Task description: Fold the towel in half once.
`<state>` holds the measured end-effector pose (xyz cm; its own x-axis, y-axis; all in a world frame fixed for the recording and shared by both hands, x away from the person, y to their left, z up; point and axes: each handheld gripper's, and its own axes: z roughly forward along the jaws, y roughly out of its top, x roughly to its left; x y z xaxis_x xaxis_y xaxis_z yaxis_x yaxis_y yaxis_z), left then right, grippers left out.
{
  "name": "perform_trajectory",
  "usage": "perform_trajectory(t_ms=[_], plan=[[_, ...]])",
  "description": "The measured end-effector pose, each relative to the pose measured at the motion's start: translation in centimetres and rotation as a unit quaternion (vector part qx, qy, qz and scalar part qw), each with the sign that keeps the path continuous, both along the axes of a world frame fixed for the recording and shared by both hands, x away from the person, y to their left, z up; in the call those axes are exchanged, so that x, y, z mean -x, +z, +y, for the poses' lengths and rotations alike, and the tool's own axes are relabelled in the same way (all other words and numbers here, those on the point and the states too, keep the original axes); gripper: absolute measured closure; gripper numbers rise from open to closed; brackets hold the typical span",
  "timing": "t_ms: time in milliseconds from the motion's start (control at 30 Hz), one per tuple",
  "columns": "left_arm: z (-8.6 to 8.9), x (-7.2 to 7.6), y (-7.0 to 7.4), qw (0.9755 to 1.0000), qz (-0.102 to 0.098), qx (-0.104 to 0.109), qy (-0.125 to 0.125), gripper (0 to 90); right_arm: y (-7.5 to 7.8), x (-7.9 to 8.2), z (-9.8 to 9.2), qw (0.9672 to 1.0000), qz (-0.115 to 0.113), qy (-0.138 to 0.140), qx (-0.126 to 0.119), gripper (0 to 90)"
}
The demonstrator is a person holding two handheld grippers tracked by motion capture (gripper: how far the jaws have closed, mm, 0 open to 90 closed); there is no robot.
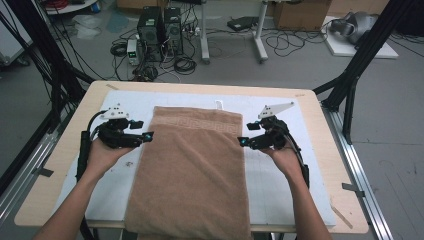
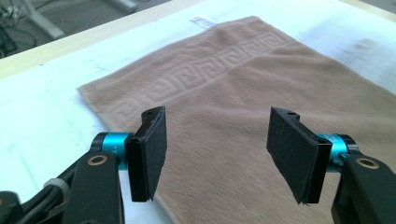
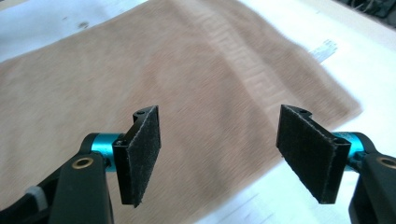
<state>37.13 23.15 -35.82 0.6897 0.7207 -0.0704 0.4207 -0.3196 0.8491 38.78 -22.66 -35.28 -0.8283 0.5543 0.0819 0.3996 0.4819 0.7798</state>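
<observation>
Left gripper (image 1: 146,136) jaws apart, empty, at the towel's (image 1: 192,170) left edge. Towel lies folded mid-table, overhanging the near edge: soft, limp, light; pinch at edges. Right gripper (image 1: 243,142) jaws apart, empty, at its right edge.

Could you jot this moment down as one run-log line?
thing: folded tan terry towel flat on white mat | left gripper: open, empty | right gripper: open, empty

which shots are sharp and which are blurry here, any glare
High view: even, soft light, no glare on the towel. Left gripper view: towel pattern sharp far off, blurred near the left gripper. Right gripper view: towel smeared throughout, right gripper pads crisp.
</observation>
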Motion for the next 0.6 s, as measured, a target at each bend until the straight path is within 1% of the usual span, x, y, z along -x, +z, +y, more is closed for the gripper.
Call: perform_trajectory(t_ms=[67,100,133,167,200,233,300,333,367,400,467,500,533,600], plan=[[0.1,-1.2,-0.4,0.9999,0.005,-0.002,0.010,39.4,-0.4,-1.0,0.2,0.9999,-0.006,-0.010,0.006,30.9],[0.0,-1.9,-0.8,0.9999,0.005,-0.008,0.014,39.4,-0.8,-1.6,0.3,0.9998,-0.002,-0.015,0.010,31.2],[0.1,-2.2,-1.1,0.9998,0.004,-0.008,0.016,39.8,-1.4,-2.2,0.4,0.9996,0.001,-0.022,0.018,32.0],[0.1,-2.7,-1.6,0.9998,0.006,-0.004,0.018,40.3,-1.8,-2.5,0.5,0.9994,0.001,-0.027,0.024,32.4],[0.0,-3.2,-2.1,0.9997,0.008,-0.012,0.020,40.7,-2.4,-3.0,0.7,0.9991,0.005,-0.028,0.031,32.9],[-0.1,-3.6,-2.6,0.9995,0.011,-0.022,0.020,40.8,-2.9,-3.4,0.8,0.9989,0.010,-0.031,0.034,33.3],[-0.3,-4.3,-3.6,0.9993,0.017,-0.026,0.022,41.9,-4.0,-3.9,0.9,0.9986,0.009,-0.036,0.037,36.4],[-0.4,-4.6,-4.0,0.9992,0.023,-0.024,0.022,43.0,-4.4,-4.2,1.0,0.9985,0.009,-0.040,0.037,37.2],[-0.4,-4.9,-4.4,0.9991,0.025,-0.027,0.022,44.9,-4.9,-4.5,1.0,0.9982,0.015,-0.046,0.036,37.5],[-0.5,-5.2,-4.8,0.9988,0.026,-0.031,0.027,46.6,-5.4,-4.8,1.0,0.9979,0.020,-0.050,0.037,39.2],[-0.5,-5.8,-5.7,0.9979,0.039,-0.033,0.038,47.4,-6.1,-5.2,1.1,0.9968,0.029,-0.058,0.048,41.0],[-0.6,-6.0,-6.1,0.9974,0.046,-0.032,0.046,47.9,-6.4,-5.3,1.1,0.9963,0.035,-0.064,0.046,41.5],[-0.6,-6.2,-6.4,0.9966,0.055,-0.032,0.052,48.0,-6.7,-5.5,1.1,0.9962,0.036,-0.064,0.047,42.6],[-0.7,-6.5,-7.1,0.9954,0.067,-0.036,0.057,49.4,-7.2,-5.7,1.1,0.9945,0.045,-0.077,0.055,43.6]])
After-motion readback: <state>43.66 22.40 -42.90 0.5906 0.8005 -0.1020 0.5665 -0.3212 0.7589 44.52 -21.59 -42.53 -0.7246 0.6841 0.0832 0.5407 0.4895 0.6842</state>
